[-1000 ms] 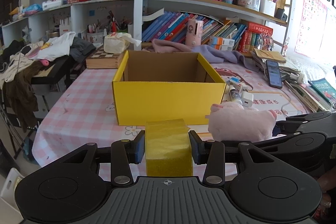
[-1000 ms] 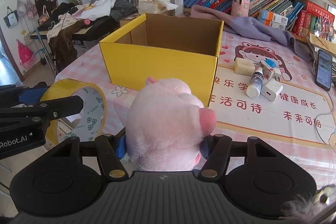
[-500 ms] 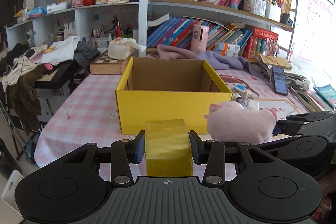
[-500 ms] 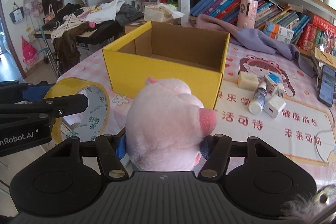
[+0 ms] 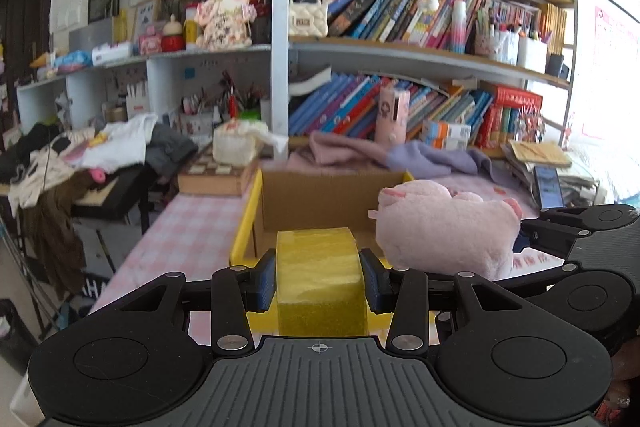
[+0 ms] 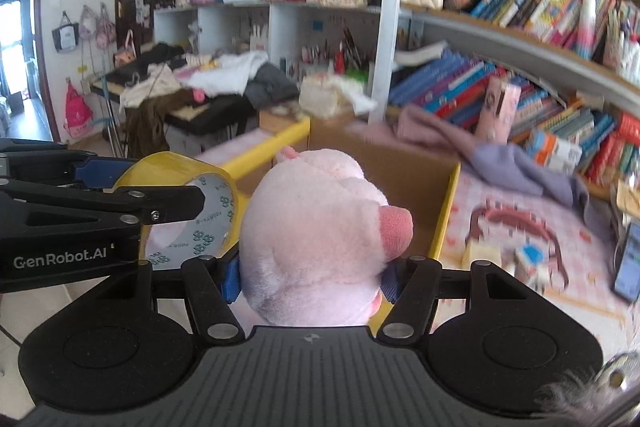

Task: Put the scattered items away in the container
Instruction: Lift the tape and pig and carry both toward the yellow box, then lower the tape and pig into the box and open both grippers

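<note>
tape roll [image 5: 321,279]: glossy yellow plastic film, slightly wrinkled; printed paper core inside
pig toy [image 6: 316,239]: soft pink plush, fuzzy nap
box [image 5: 246,223]: smooth yellow outside, raw brown cardboard inside, matt
left gripper [image 5: 320,277]: matt black plastic, ribbed base, blue pads, bright metal screws
tablecloth [image 5: 176,227]: pink-white check, smooth
draped cloth [image 6: 516,163]: soft lilac fabric

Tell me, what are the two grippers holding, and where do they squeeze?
The left gripper squeezes the yellow tape roll across its flat sides. The right gripper squeezes the pink plush pig on both sides of its body.
</note>
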The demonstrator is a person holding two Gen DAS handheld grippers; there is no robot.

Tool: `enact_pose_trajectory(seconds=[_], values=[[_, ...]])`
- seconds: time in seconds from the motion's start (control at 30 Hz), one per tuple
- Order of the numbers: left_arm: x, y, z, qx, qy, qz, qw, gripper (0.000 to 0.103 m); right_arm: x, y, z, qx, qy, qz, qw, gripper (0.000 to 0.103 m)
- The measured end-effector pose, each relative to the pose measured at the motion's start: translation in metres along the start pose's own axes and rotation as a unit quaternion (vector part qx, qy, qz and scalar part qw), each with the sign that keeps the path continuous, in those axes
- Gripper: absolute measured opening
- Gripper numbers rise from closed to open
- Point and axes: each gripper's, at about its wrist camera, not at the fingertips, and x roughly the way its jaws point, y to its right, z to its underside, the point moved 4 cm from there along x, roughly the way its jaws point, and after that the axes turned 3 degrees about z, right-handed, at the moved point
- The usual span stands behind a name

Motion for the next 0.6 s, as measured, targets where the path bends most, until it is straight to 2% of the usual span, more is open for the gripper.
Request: enact_pose_trajectory(seconds=[0.3,0.6], values=[[0.024,0.01,-0.049,0.032,0.034,0.01,0.9989,0.042,0.014,0.029,-0.046,0.001,0.052,-0.002,0.999,0.061],[0.079,0.008,-0.07,0.047,0.008,0.008,0.9988,0.042,0.063,0.057,-0.061,-0.005,0.019,-0.004,1.0,0.061]])
